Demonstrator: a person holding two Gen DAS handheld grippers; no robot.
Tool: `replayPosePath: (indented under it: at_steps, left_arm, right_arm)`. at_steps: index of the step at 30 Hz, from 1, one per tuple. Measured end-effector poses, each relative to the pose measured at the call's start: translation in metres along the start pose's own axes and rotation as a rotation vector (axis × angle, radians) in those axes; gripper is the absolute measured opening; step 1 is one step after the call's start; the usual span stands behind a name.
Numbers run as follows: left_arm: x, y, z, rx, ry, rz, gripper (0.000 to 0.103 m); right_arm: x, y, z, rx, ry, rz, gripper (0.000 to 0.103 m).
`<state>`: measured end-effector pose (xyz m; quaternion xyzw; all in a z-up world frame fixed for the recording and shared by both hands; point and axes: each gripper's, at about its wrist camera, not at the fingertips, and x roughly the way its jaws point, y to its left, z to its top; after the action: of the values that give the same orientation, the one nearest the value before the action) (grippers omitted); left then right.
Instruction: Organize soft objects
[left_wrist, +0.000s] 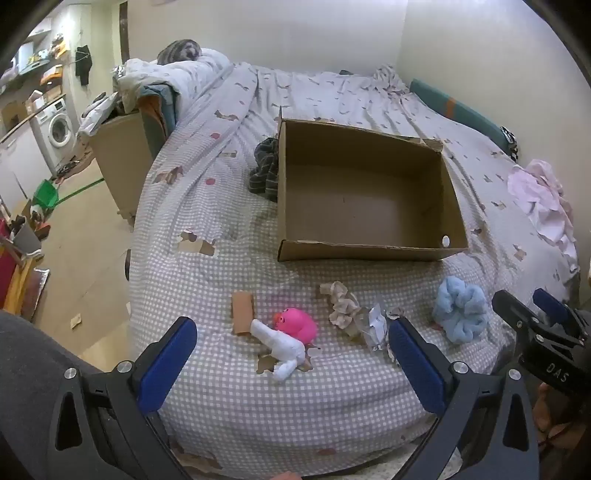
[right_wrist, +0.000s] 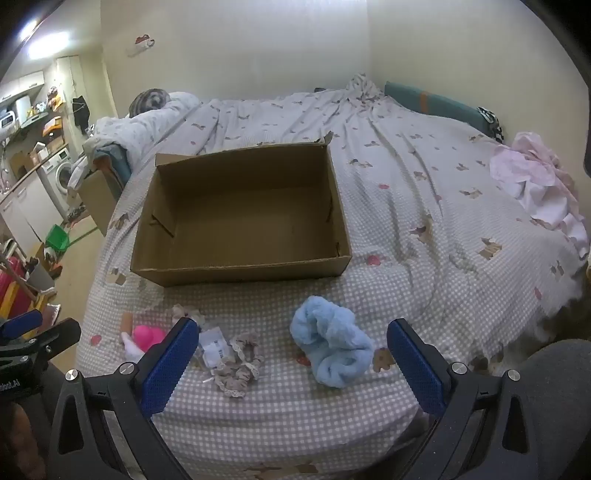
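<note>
Both grippers hang over the near edge of the bed (right_wrist: 424, 206), neither holding anything; the left gripper (left_wrist: 291, 354) stands spread wide above the pink plush toy (left_wrist: 297, 323), and the right gripper (right_wrist: 291, 354) stands equally spread with the blue fluffy scrunchie (right_wrist: 332, 345) between its fingers.

The soft objects lie in a loose row on the checked bedspread, near the front wall of the open cardboard box (right_wrist: 236, 271), which appears empty: a white stuffed piece (left_wrist: 282, 349) touching the pink toy, a beige lace scrunchie (right_wrist: 238, 363), a small clear packet (right_wrist: 214, 349) beside it, and the blue scrunchie apart to the right.

Handling judgement: all are light, limp and compressible; none looks fragile; the blue scrunchie should yield and bunch under the pads — best pinched across its thickest fold, not at a loose edge; the pink toy is likely springy and may squirm out unless taken across its middle; the packet may be slippery.

Legible writing: "DAS" on the right gripper's body in the left wrist view; a partial mark ending ".AI" on the left gripper in the right wrist view — the packet's print is unreadable.
</note>
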<state>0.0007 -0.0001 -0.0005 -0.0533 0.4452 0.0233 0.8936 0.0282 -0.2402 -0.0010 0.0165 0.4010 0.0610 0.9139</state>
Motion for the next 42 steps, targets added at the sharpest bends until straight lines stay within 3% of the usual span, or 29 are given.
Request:
replayPosePath:
  at_steps: [42]
  left_arm:
    - [0.001,0.000,-0.004,-0.011,-0.001,0.024,0.103]
  right_arm:
    - [0.002,0.001,0.001,-0.008,0.011,-0.010,0.103]
